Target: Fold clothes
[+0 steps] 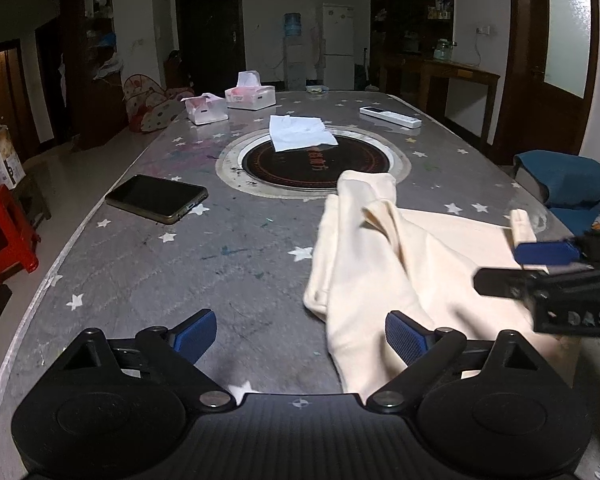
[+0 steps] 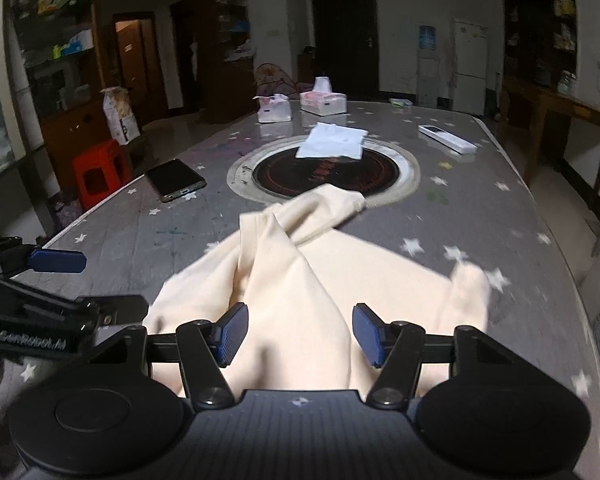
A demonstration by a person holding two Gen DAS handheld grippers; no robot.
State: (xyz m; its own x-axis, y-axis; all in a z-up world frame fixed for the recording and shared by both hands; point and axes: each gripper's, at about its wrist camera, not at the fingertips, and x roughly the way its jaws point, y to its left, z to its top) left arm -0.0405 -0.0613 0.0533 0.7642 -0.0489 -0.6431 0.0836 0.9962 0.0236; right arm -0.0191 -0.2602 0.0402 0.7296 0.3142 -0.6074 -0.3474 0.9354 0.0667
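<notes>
Item: crumpled cream cotton garment [image 2: 300, 280], centre frame on grey star-patterned surface [image 1: 180, 260]. Left tongs [image 1: 300, 334], right tongs [image 2: 296, 332] — both spread, empty. Advice — flatten first, then pinch opposite corners.

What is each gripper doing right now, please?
Left gripper: open, holding nothing.
Right gripper: open, over the cream garment, not gripping it.

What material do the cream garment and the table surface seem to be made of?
Cream garment: seemingly soft knit cotton, matte; it drapes in rounded folds and has a ribbed cuff. Table surface: probably a hard top under a grey star-printed plastic cover, slightly glossy, with faint reflections and scuffs.
</notes>
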